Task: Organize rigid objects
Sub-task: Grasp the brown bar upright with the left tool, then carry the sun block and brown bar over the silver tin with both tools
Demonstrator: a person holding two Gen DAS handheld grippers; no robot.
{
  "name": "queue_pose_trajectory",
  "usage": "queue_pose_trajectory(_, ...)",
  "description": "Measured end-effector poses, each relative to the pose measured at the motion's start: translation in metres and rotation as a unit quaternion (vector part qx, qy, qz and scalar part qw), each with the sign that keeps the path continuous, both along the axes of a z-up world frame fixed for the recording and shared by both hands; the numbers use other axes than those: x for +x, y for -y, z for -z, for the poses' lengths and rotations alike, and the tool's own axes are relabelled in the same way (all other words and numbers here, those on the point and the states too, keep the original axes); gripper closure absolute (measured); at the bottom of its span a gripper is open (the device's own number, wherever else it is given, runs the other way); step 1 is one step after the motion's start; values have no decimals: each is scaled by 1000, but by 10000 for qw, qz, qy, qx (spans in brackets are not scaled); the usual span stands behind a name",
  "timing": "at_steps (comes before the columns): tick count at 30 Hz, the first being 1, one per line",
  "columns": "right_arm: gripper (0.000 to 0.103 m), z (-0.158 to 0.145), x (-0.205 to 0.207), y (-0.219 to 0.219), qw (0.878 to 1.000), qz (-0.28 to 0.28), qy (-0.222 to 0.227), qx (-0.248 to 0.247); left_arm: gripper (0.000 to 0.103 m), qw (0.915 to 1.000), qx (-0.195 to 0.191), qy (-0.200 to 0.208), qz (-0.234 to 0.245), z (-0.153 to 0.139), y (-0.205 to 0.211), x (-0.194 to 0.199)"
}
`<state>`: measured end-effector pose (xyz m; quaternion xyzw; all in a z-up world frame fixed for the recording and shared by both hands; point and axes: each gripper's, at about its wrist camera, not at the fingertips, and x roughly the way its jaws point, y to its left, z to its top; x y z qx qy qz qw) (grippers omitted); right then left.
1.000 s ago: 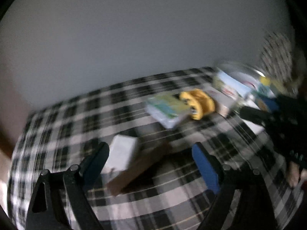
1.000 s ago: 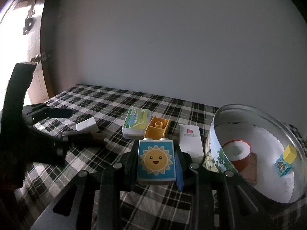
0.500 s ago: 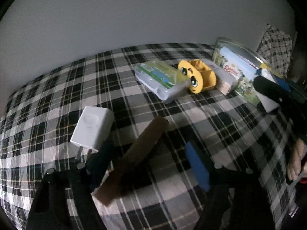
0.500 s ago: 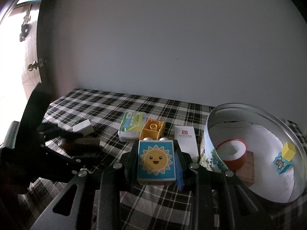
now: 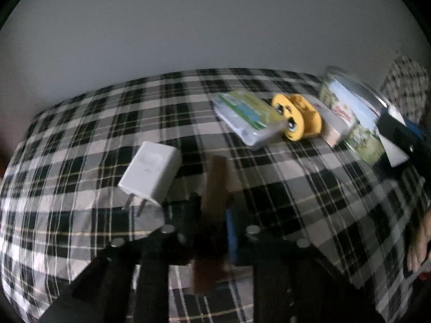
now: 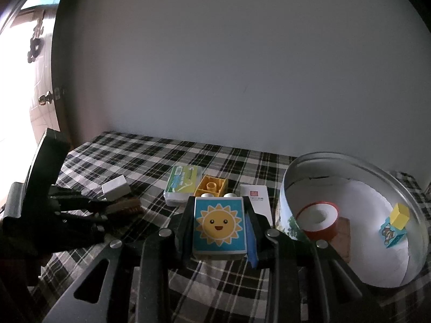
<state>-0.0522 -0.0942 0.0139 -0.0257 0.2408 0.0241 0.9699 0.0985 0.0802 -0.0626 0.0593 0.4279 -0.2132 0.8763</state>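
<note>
A long brown wooden block point(image 5: 215, 180) lies on the checked cloth. My left gripper point(image 5: 215, 215) is closing on it, and the pads press its two sides. From the right wrist view the same block point(image 6: 125, 206) sticks out of the left gripper point(image 6: 91, 211). My right gripper point(image 6: 219, 228) is shut on a blue brick with a smiling sun point(image 6: 219, 223), held above the cloth to the left of the round tin point(image 6: 350, 158). A white charger plug point(image 5: 150, 172) lies just left of the wooden block.
A clear box with a green label point(image 5: 247, 115), a yellow brick with eyes point(image 5: 296, 119) and a white carton point(image 6: 256, 200) lie in a row by the tin. The tin holds a red tape roll point(image 6: 319, 219), a yellow cube point(image 6: 400, 215) and a brown block point(image 6: 342, 231).
My left gripper has come down over the wooden block and shut on it; it stood wide open before. The right gripper has kept still with the sun brick.
</note>
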Motion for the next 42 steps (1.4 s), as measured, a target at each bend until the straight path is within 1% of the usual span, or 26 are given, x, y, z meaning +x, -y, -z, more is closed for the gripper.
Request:
queue_pose_trajectory(1,69,-1,-1,1,10000,1,17,16,89,10000,-64,-23,-42,0,-2,0)
queue_pose_trajectory(4,69,-3,-2,5,9999,-1,54,123,89,9999,-84,-24,-134,-1,-2,-3)
queue_pose_trajectory(8,69,-7,-4,12,9996,15,136,258,89,9986,-380,-47,-363,-3,-6,-5)
queue_pose_trajectory(12,69,-12,-9,23,9990,72,274,332,89,9964,-616,365,-449,-16,-5,-20)
queue_pose_trajectory(18,69,-17,-19,46,9978,242,497,362,89,9904,-961,848,-516,-34,5,-35)
queue_pose_trajectory(21,69,-19,-22,59,9968,353,571,425,89,9883,-1010,1029,-503,-42,21,-41)
queue_pose_trajectory(24,69,-22,-24,72,9957,473,634,484,89,9871,-1084,1107,-392,-46,38,-47)
queue_pose_trajectory(28,69,-23,-27,87,9944,622,691,505,89,9865,-1018,1256,-268,-53,55,-54)
queue_pose_trajectory(31,69,-23,-28,95,9937,696,687,543,89,9873,-1091,1127,-235,-52,53,-50)
queue_pose_trajectory(34,69,-24,-30,98,9935,702,711,544,89,9900,-958,970,-372,-46,50,-45)
queue_pose_trajectory(37,69,-25,-32,98,9937,653,743,532,88,9925,-847,818,-320,-40,55,-44)
queue_pose_trajectory(38,69,-26,-32,97,9939,627,754,508,84,9939,-734,795,-233,-38,61,-44)
queue_pose_trajectory(39,69,-25,-33,96,9941,614,760,476,74,9952,-607,755,-149,-36,67,-44)
queue_pose_trajectory(40,69,-26,-33,95,9943,601,767,431,68,9963,-465,721,-105,-33,73,-43)
queue_pose_trajectory(41,69,-25,-33,93,9945,584,769,400,58,9970,-329,686,-118,-29,78,-42)
queue_pose_trajectory(42,69,-25,-33,94,9946,572,767,389,54,9977,-213,625,-158,-25,83,-40)
